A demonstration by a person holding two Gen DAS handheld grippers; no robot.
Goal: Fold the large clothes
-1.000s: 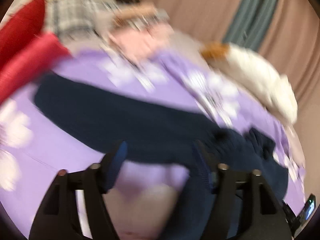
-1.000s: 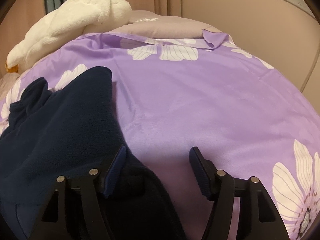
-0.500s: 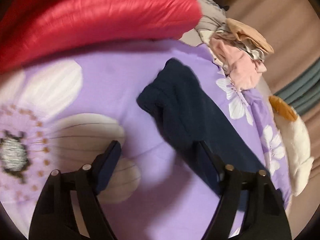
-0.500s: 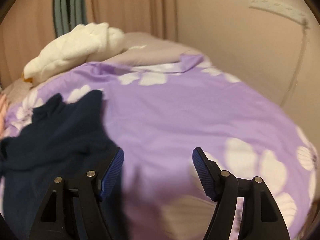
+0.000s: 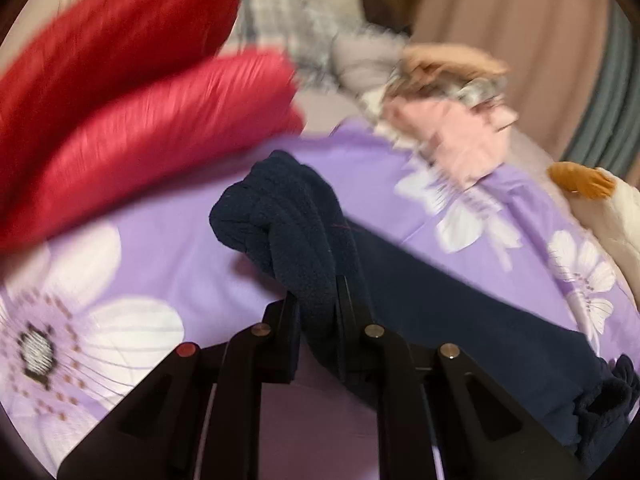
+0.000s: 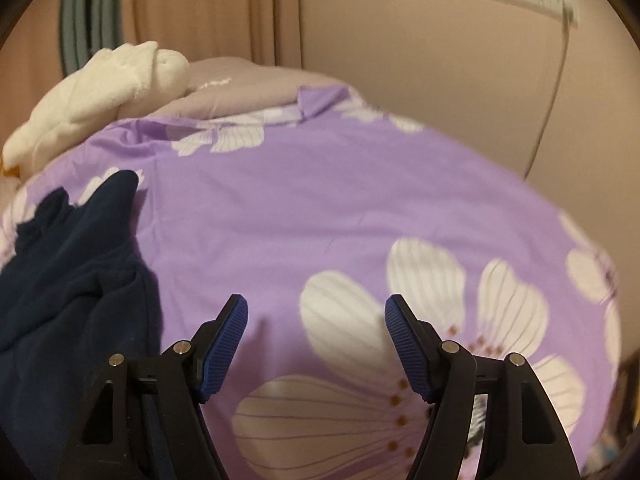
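Half a second earlier open beside it, the left hand-held gripper (image 5: 318,300) had clamped shut on the navy fleece garment (image 5: 460,300), bunching its left end on the purple bed cover (image 5: 160,240). Lifting slowly would keep the fold even. Right hand-held gripper (image 6: 316,340) hovered open, empty, right of the garment.

No legible text, labels (all blurred)
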